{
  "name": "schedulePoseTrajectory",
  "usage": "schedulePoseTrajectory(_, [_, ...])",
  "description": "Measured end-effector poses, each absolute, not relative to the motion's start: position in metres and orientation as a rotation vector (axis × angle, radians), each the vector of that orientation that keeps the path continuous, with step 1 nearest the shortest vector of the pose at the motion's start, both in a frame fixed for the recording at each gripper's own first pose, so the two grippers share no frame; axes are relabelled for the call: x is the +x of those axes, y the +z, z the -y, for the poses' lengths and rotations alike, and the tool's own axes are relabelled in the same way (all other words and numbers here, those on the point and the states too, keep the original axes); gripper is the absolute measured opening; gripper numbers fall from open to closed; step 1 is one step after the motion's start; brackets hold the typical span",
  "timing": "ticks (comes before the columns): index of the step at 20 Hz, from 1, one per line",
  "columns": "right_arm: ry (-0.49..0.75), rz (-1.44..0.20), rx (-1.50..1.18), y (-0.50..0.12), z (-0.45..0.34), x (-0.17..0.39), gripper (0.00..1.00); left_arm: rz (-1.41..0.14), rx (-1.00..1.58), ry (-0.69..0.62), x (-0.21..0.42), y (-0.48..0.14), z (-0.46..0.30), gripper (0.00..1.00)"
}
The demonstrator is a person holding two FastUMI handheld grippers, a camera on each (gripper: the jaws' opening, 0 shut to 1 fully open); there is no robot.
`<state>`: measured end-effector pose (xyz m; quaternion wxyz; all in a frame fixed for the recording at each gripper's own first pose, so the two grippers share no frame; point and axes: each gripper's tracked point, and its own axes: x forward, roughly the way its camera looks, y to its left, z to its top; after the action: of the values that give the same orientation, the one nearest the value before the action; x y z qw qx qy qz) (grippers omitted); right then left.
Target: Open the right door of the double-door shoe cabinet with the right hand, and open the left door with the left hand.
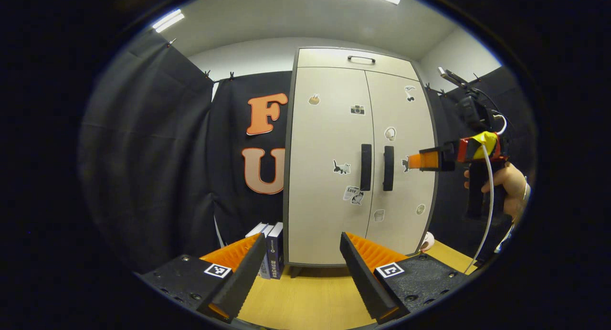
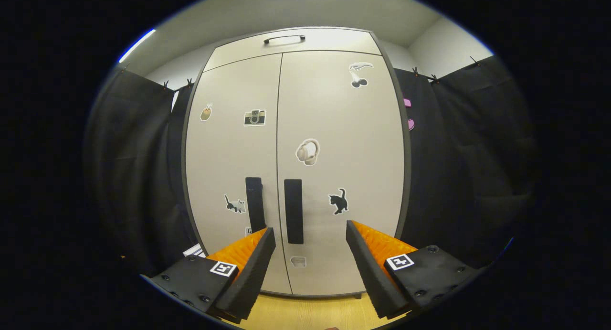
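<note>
On the left door (image 1: 327,167) of the shoe cabinet (image 1: 358,62), a small sticker (image 1: 353,194) low beside the handle carries the word "Love" (the only lettering that reads clearly). The books (image 1: 271,251) standing on the surface (image 1: 310,301) beside the cabinet have print on their spines, too small to make out.
</note>
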<state>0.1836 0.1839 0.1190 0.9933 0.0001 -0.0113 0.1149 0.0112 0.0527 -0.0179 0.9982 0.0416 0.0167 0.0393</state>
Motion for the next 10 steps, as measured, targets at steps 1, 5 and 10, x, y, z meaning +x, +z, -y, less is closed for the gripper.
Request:
schedulePoseTrajectory(1, [0.231, 0.028, 0.001, 0.124, -0.190, 0.193, 0.98, -0.037, 0.084, 0.086, 0.014, -0.019, -0.056, 0.95])
schedulePoseTrajectory(5, [0.225, 0.009, 0.013, 0.125, -0.206, 0.233, 1.00, -0.048, 0.071, 0.117, 0.020, -0.024, -0.072, 0.95])
schedulePoseTrajectory(10, [0.212, -0.037, 0.015, 0.113, -0.216, 0.269, 0.94, -0.057, 0.078, 0.156, 0.029, -0.029, -0.089, 0.95])
